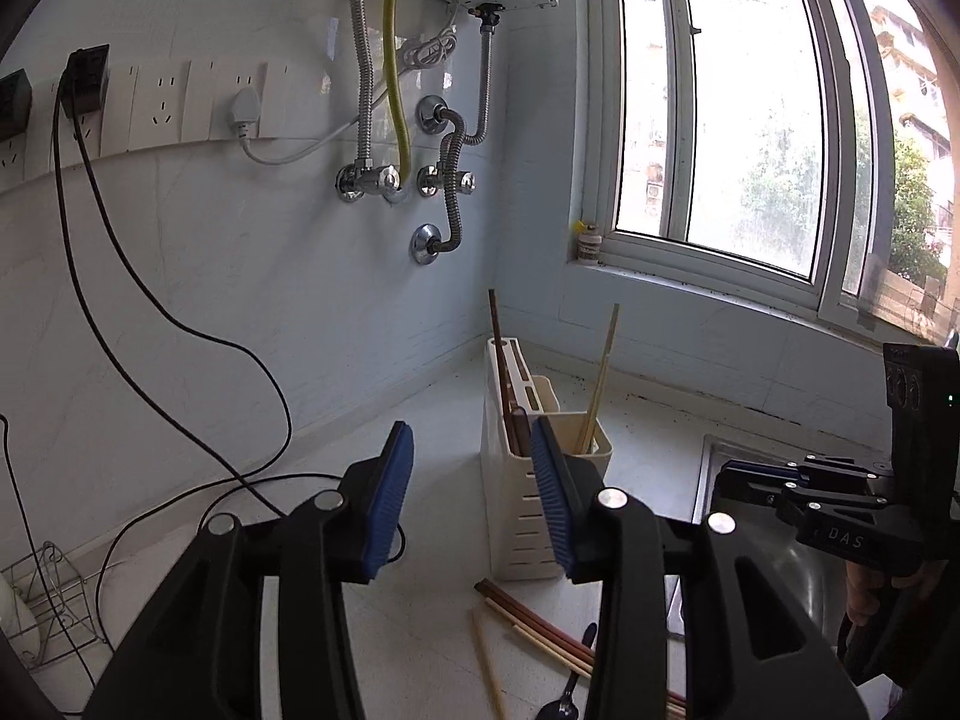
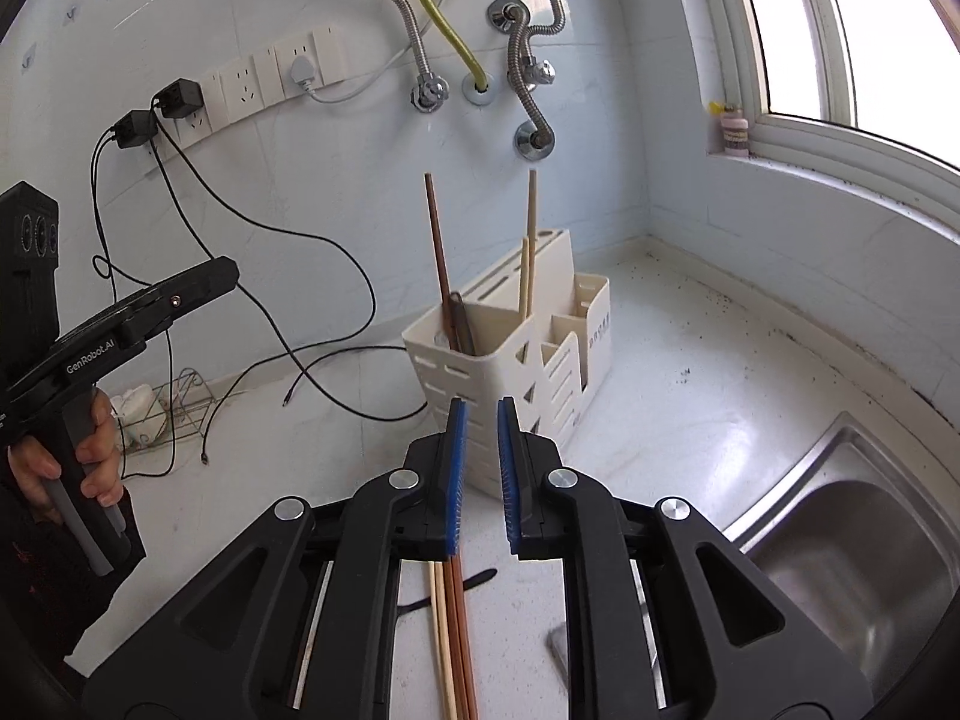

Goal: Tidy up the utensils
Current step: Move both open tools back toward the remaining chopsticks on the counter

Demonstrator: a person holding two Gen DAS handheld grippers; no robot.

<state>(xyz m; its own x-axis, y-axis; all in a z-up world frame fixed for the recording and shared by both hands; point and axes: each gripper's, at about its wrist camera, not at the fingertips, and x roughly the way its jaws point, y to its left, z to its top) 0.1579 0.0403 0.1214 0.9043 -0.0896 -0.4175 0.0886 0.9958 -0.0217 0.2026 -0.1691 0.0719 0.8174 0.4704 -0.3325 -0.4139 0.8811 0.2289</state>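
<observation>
My left fingers (image 1: 471,495) stand apart with nothing between them; the slotted cream plastic holder (image 1: 543,480) at one o'clock holds upright chopsticks (image 1: 600,381); my right fingers (image 2: 480,468) stand narrowly apart, empty; loose wooden chopsticks (image 2: 453,636) lie on the glossy white table (image 2: 690,396) beneath; steel sink (image 2: 852,546) at four o'clock.

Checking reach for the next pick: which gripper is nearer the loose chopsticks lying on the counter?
Right. The right gripper hangs directly over the loose brown and pale wooden chopsticks, jaws slightly apart and empty. The left gripper, open and empty, sits off to their left side.
</observation>
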